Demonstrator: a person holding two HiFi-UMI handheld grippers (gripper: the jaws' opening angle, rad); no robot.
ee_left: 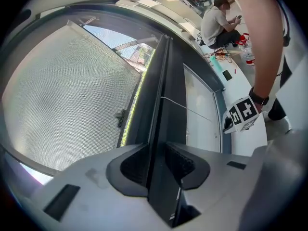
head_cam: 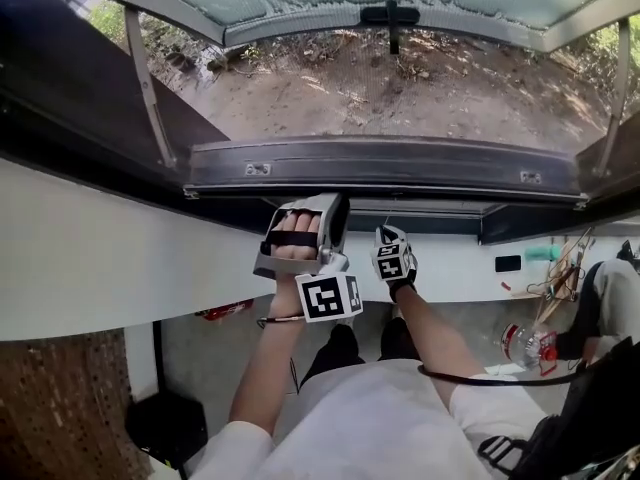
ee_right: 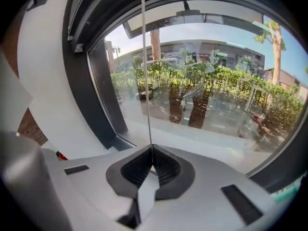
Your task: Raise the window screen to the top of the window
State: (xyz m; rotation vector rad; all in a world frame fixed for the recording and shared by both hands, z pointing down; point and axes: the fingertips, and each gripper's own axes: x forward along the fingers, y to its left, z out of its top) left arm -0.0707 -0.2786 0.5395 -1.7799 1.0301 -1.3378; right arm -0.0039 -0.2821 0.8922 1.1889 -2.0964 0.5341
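The window screen's grey mesh [head_cam: 400, 78] hangs over the window, ending in a dark bottom rail [head_cam: 390, 163]. My left gripper [head_cam: 312, 213] reaches up under that rail. In the left gripper view the gripper [ee_left: 156, 166] is shut on the rail [ee_left: 161, 95], with the mesh [ee_left: 62, 90] to its left. My right gripper [head_cam: 388, 236] is just right of the left one and slightly lower. In the right gripper view it [ee_right: 152, 161] is shut on a thin pull cord [ee_right: 144, 71] that runs straight up in front of the glass [ee_right: 207, 90].
A white wall [head_cam: 100, 258] runs below the window. A black latch [head_cam: 390, 15] sits high on the screen frame. A person sits on the floor at the right [ee_left: 216, 23], beside a red and clear object [head_cam: 530, 346]. Brown pegboard [head_cam: 60, 408] stands at the lower left.
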